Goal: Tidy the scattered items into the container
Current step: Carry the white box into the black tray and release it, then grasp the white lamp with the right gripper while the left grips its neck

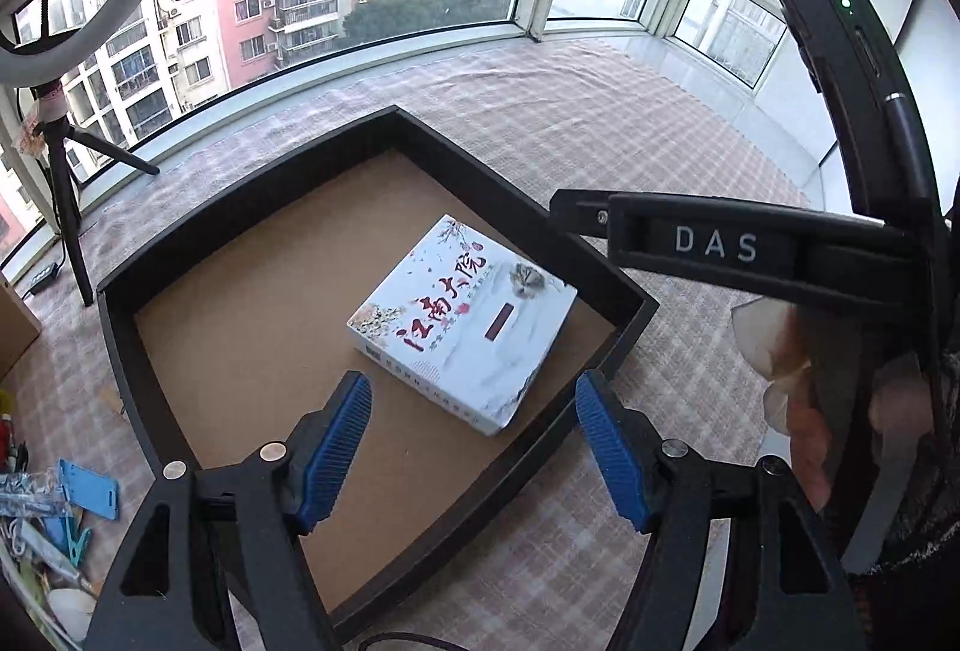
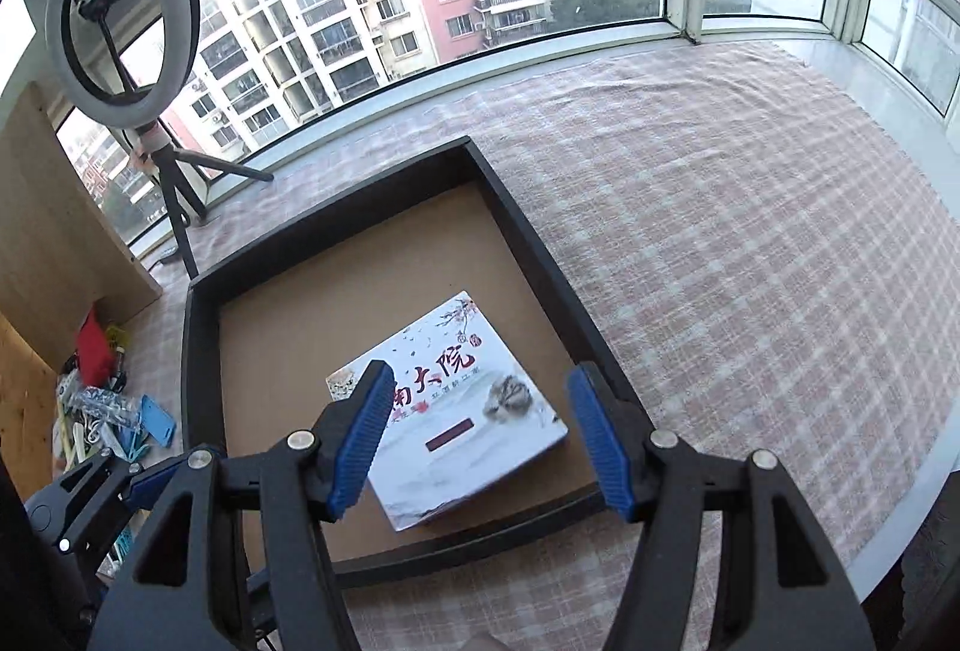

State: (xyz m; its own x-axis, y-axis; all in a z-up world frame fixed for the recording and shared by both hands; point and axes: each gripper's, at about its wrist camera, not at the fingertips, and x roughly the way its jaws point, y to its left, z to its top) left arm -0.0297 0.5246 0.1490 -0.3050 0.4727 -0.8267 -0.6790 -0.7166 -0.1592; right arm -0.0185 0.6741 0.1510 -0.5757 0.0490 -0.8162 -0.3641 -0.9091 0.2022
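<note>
White printed box lying flat inside black tray, near its right wall. Left gripper and right gripper hovering above, fingers spread, gripping nothing. Box looking stiff, light, glossy, likely slippery; pinching opposite side edges seeming safest. Small clutter waiting on desk, left of tray.

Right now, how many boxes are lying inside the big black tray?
1. A white box with red writing lies flat on the brown floor of the black tray, towards its near right corner. The rest of the tray floor looks bare, so nothing seems hidden.
</note>
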